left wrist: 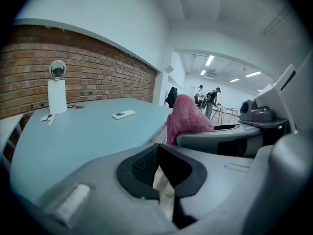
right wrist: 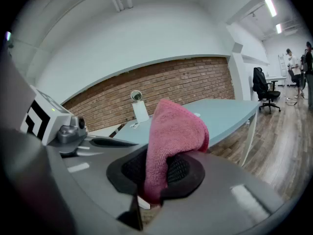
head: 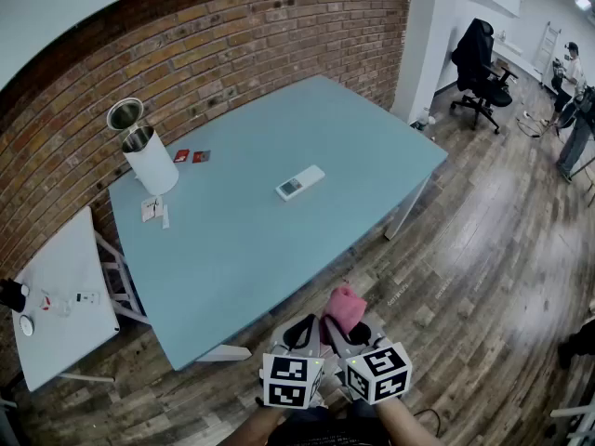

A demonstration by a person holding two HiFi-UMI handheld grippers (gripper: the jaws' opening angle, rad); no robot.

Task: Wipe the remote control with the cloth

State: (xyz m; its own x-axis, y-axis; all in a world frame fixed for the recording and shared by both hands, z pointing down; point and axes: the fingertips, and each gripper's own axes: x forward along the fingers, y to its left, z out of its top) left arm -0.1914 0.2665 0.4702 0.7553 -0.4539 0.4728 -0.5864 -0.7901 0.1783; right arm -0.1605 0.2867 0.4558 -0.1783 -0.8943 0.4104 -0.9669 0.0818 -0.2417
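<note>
Left gripper (left wrist: 157,153), jaws together, empty; pink cloth (left wrist: 188,121) alongside, remote (left wrist: 123,114) on table (left wrist: 73,136).

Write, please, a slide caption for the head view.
The right gripper shut on a pink cloth, the left gripper shut and empty, short of the table bearing the remote control.

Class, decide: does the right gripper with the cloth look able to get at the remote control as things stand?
Probably yes: only bare table lies between the right gripper and the remote control, though it needs a forward reach.

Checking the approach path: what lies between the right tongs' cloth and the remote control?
Head view: only wood floor and bare table separate the cloth from the remote control.
</note>
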